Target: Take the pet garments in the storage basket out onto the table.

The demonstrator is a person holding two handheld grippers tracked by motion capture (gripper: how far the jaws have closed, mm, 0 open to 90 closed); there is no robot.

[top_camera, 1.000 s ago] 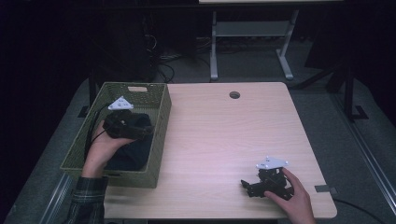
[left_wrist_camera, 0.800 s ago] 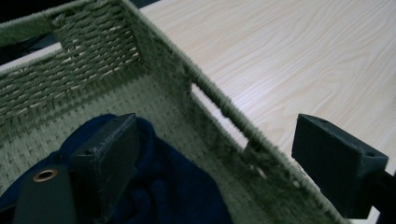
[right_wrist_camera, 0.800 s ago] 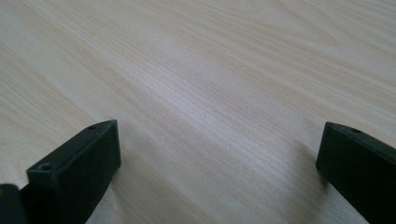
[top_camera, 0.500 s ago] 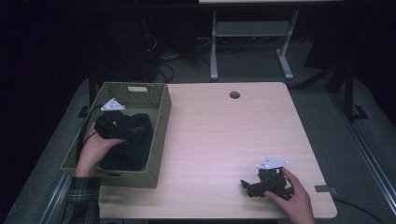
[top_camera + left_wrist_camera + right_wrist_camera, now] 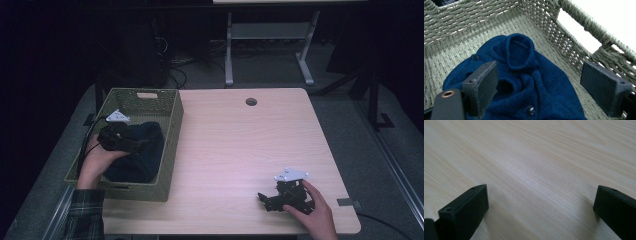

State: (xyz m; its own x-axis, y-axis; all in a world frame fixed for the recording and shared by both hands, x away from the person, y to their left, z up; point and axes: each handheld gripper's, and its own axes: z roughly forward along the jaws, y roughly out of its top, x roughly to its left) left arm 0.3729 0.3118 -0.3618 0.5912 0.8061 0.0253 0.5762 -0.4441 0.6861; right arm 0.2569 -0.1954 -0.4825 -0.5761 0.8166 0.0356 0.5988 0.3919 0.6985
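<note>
Left gripper (image 5: 131,144) has sunk into basket (image 5: 170,131); fingers (image 5: 481,85) apart, blue cardigan (image 5: 524,82) between and beneath them, ungrasped. Right gripper (image 5: 264,200) fingers apart, idle on counter (image 5: 240,145).

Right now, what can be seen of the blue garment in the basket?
The blue garment is a dark navy knit, wool-like, with dark round buttons and a rolled collar. It lies crumpled on the floor of the woven basket, toward its near end. The left gripper hangs over it with jaws open on either side, not yet closed on the cloth.
</note>
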